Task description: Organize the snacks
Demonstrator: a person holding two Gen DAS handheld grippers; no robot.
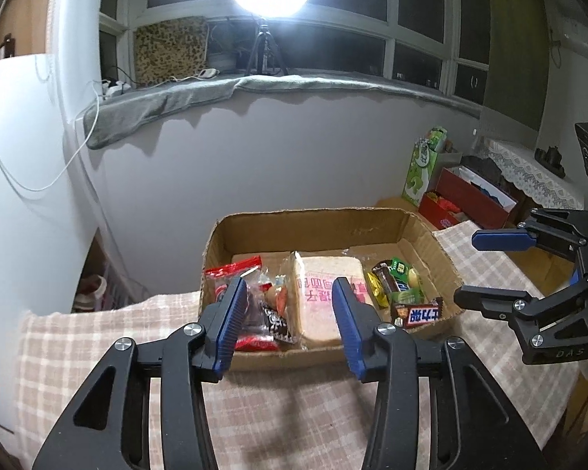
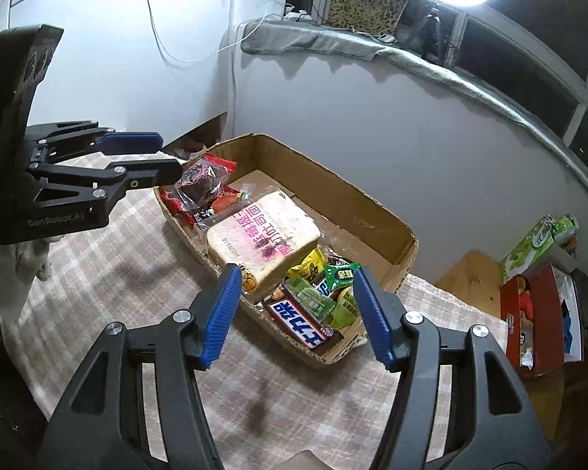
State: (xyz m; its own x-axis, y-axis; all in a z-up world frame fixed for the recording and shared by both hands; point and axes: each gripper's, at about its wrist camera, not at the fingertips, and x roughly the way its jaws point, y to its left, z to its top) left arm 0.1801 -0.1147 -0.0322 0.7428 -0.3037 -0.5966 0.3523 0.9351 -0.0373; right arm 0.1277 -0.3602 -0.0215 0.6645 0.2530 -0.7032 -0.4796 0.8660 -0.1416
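Note:
An open cardboard box stands on the checked cloth. It holds red snack packets at the left, a wrapped bread loaf in the middle, and a Snickers bar with green and yellow sweets at the right. My left gripper is open and empty just before the box's near left side. My right gripper is open and empty, above the box's right end.
The checked tablecloth covers the table. A red box and a green carton sit to the right beyond the table. A white wall and a grey-draped windowsill lie behind.

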